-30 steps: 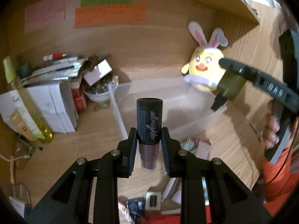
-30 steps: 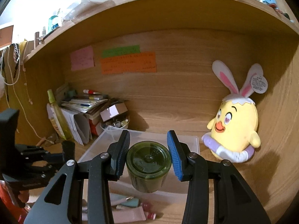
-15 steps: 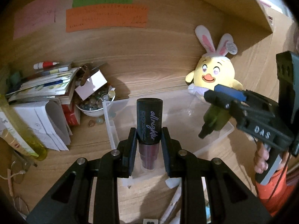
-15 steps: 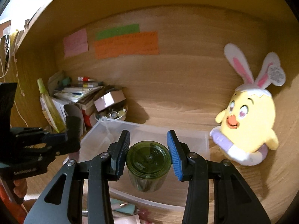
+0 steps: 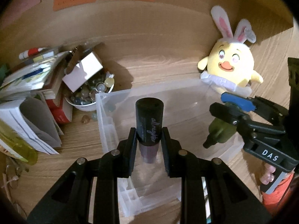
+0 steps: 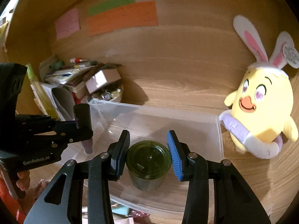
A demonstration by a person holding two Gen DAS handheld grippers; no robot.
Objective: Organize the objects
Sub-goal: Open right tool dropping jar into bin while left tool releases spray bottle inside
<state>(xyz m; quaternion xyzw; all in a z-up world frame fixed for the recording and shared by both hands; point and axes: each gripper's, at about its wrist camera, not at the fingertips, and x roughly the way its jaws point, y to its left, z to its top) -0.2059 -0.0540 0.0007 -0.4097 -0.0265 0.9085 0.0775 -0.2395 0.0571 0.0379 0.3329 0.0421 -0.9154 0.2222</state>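
1. While both loads hung over the clear plastic bin (image 5: pixel 220 97), my left tongs (image 5: pixel 149 140) were clenched on a dark "all nighter" spray bottle (image 5: pixel 149 119), gripped just below its black cap.
2. I judged that bottle light, rigid and smooth-walled, so liable to slip; the hold at the cap's lower edge looked sensible.
3. My right tongs (image 6: pixel 149 153) were clenched on a dark green jar (image 6: pixel 149 160), blue pads (image 6: pixel 172 149) pressing its lidded end from both sides.
4. I judged the jar stiff, perhaps glass, and heavier than the bottle, so worth setting down gently.
5. I could see almost nothing in the bin, only small divider inserts along its left side.
6. Beside it on the bench (image 5: pixel 78 141), a white bowl (image 5: pixel 84 106) held glass marbles, with a small white box (image 5: pixel 83 73) tipped onto it.
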